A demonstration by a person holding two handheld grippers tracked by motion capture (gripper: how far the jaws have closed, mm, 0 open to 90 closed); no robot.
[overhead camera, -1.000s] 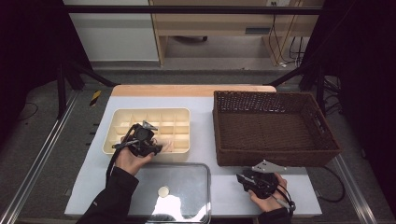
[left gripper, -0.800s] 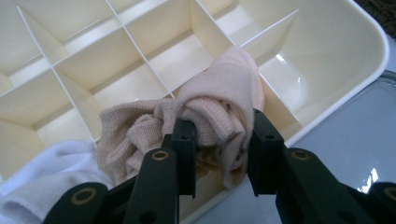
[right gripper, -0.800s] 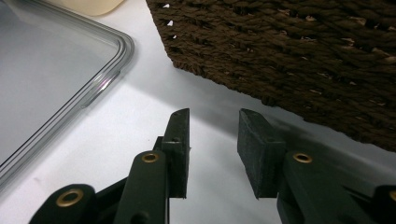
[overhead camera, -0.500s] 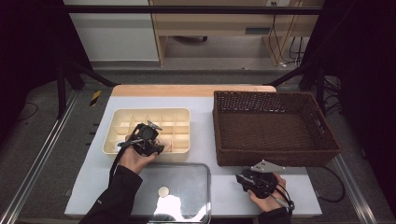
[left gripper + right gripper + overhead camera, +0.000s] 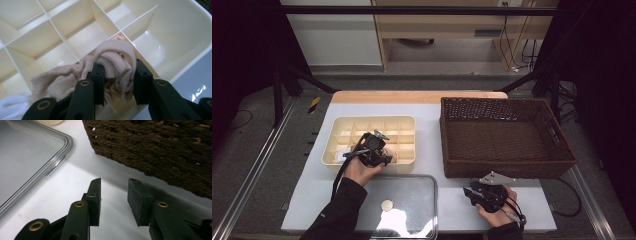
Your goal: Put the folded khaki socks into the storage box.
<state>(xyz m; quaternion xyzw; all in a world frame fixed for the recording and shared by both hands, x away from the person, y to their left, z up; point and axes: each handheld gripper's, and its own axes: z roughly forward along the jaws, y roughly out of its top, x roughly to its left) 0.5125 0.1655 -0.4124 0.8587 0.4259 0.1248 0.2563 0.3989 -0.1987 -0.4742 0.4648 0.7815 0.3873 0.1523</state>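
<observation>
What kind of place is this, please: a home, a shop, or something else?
Probably a lab or test workspace, not a home. A white table stands inside a dark metal frame, loose cables hang behind it, and a person works with a handheld left gripper over a divided tray.

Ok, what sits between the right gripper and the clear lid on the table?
Nothing: in the right gripper view, bare white table runs from the right gripper, jaws apart and empty, to the clear lid. The high view agrees.

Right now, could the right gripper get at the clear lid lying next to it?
Probably yes: the right gripper is open with nothing between its jaws, and only bare table separates it from the clear lid.
</observation>
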